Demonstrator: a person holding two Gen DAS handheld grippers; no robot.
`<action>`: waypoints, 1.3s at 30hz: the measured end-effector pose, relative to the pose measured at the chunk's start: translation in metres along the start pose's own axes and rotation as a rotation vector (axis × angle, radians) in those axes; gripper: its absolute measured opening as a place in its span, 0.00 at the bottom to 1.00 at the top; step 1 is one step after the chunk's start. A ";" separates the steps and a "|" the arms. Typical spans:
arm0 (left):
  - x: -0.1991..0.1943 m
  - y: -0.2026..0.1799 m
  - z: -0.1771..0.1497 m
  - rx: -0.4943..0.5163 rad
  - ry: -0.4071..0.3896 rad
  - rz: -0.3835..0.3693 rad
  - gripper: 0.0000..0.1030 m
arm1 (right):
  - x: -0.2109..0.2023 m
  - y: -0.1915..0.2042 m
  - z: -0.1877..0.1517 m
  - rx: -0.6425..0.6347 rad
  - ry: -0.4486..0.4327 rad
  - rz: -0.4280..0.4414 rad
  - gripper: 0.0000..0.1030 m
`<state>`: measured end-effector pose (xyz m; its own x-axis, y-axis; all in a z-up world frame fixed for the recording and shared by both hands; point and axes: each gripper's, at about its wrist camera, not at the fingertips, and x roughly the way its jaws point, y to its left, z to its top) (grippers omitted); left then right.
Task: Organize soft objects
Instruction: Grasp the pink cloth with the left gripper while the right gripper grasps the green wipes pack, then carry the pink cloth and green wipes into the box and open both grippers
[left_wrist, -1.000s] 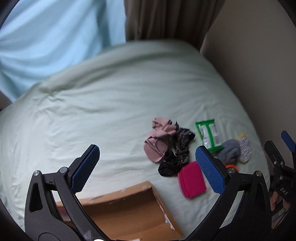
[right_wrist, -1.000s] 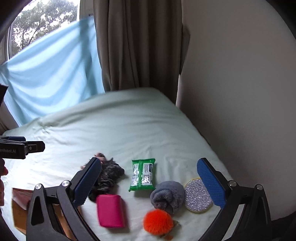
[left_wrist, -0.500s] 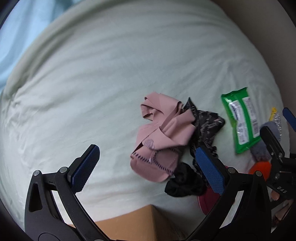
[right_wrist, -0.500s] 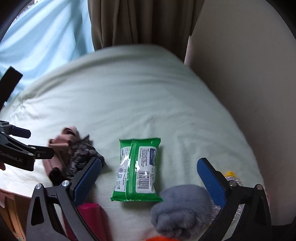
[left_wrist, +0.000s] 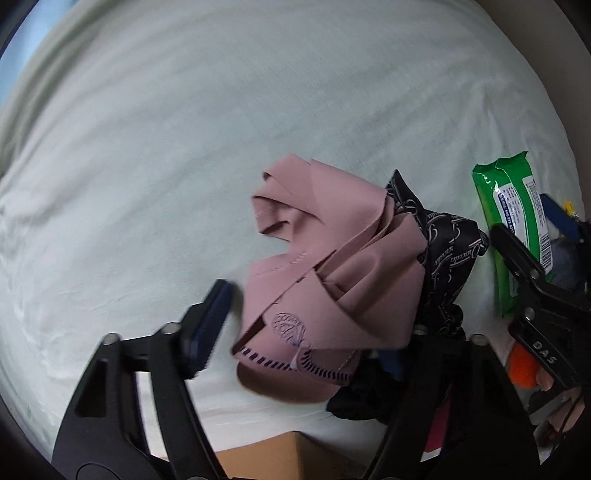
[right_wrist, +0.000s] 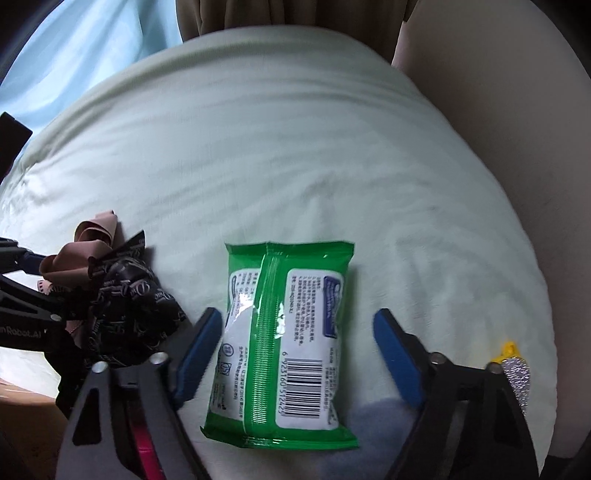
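Where the pink cloth (left_wrist: 332, 284) lies crumpled on the pale green bed (left_wrist: 258, 110), the left gripper (left_wrist: 306, 321) straddles it with jaws apart: the left blue pad sits just beside the cloth's edge and the right finger is hidden behind the folds, so nothing is pinched yet. A small round emblem and a dashed dark trim show on the cloth's near edge. A black scarf (left_wrist: 443, 251) with pale script lettering, too distorted to read, is tangled against the cloth's right side. A cardboard box (left_wrist: 288, 458) edge shows near the bottom of the left view.

Further right lies the green wipes packet (right_wrist: 284, 339), flat on the bed, with the right gripper (right_wrist: 299, 354) spread open around it, one blue pad on either side and neither clearly touching. The packet's white label carries small print, a blue logo patch and a barcode with digits reading roughly 6 923160 51242. A grey fuzzy thing (right_wrist: 373, 417) touches the packet's near right corner, and a silver glittery pad (right_wrist: 519, 380) with a yellow tab lies beyond the right finger. The other gripper's frame reads "DAS" in the left view and "nRobot.AI" in the right view
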<state>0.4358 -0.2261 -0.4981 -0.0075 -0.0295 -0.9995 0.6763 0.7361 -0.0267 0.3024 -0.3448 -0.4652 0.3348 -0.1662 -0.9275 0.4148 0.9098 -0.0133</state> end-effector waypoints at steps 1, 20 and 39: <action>0.003 0.000 0.001 -0.002 0.008 -0.012 0.50 | 0.003 0.001 0.000 0.001 0.008 0.007 0.69; -0.041 0.009 -0.013 0.011 -0.058 -0.064 0.23 | -0.041 0.021 0.003 0.022 -0.028 0.059 0.32; -0.251 -0.013 -0.117 -0.094 -0.383 -0.116 0.23 | -0.275 0.005 0.002 0.005 -0.251 0.080 0.32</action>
<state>0.3421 -0.1492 -0.2487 0.2067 -0.3526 -0.9126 0.6170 0.7709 -0.1581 0.2142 -0.2954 -0.2093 0.5661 -0.1831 -0.8038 0.3820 0.9223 0.0589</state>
